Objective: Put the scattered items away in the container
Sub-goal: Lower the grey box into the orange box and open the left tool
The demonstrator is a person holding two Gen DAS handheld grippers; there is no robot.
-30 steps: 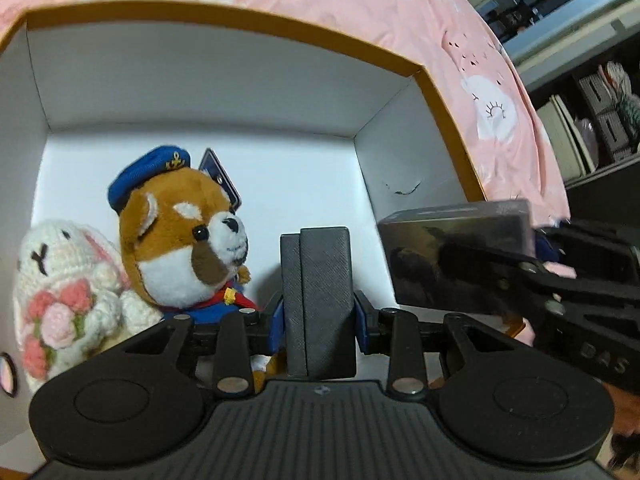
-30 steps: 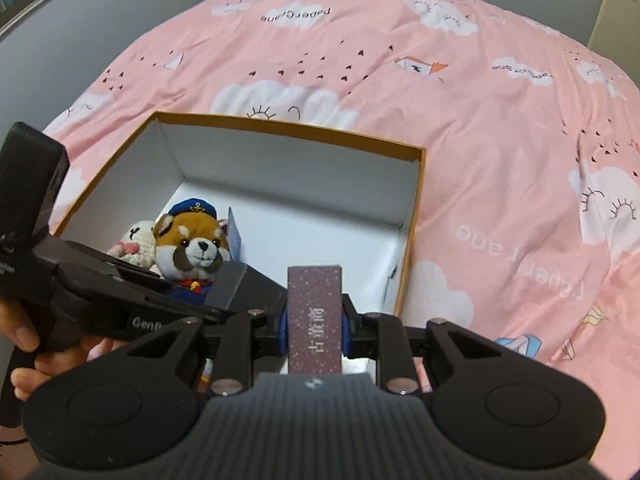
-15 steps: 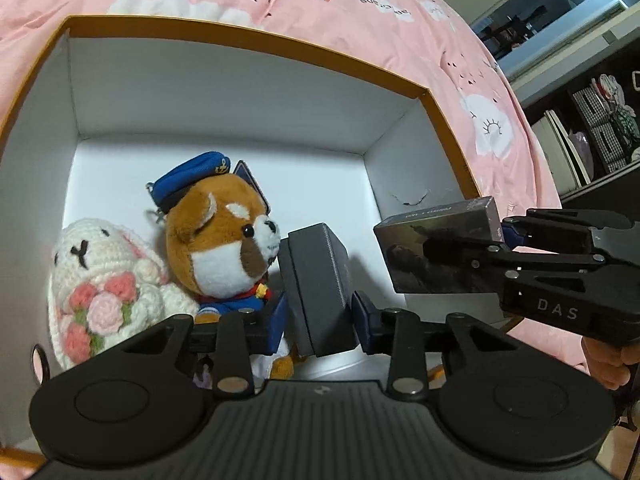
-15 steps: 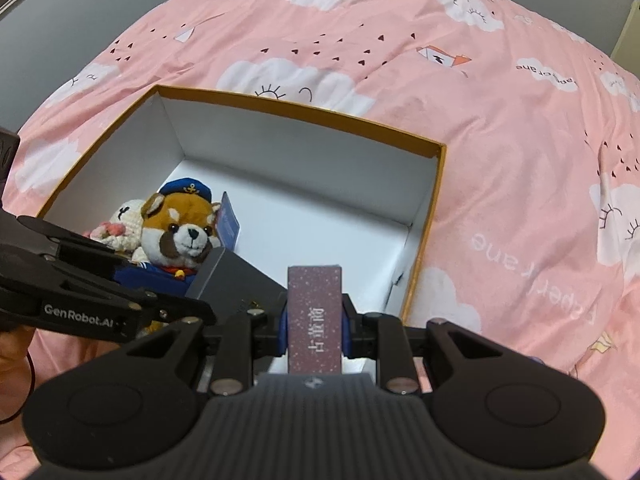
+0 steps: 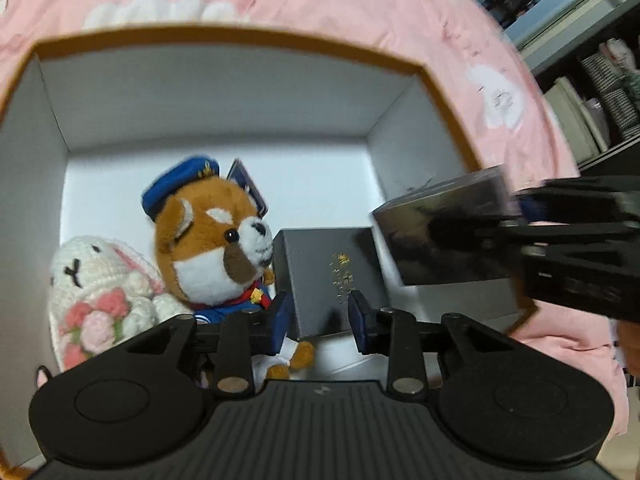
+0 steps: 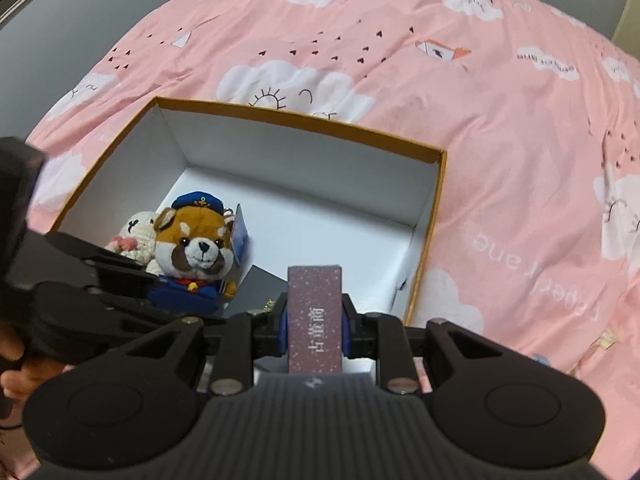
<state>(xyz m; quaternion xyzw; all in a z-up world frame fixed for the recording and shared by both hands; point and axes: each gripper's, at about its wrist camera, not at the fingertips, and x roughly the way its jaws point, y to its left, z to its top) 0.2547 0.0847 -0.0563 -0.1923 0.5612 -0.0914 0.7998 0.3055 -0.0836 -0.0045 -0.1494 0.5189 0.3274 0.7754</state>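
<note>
An orange-rimmed white container (image 5: pixel 240 38) (image 6: pixel 300 120) holds a fox plush in a blue cap (image 5: pixel 212 248) (image 6: pixel 196 244) and a crocheted rabbit (image 5: pixel 96 280) (image 6: pixel 140 232). A dark grey box (image 5: pixel 328 272) (image 6: pixel 260 284) lies inside, leaning by the fox. My left gripper (image 5: pixel 320 316) hovers just above it, its jaws closing, pads apart and touching nothing. My right gripper (image 6: pixel 315 320) is shut on a purple speckled box (image 6: pixel 316 316) (image 5: pixel 444 236), held over the container's near right corner.
A blue card (image 5: pixel 246 184) stands behind the fox. Pink patterned bedding (image 6: pixel 480 120) surrounds the container. Shelves with folded things (image 5: pixel 592 92) stand at the far right. A person's hand (image 6: pixel 12 360) holds the left gripper's handle.
The grey box left my left gripper's pads, tipped over and now lies in the container beside the fox. The right gripper keeps its purple box and has barely moved.
</note>
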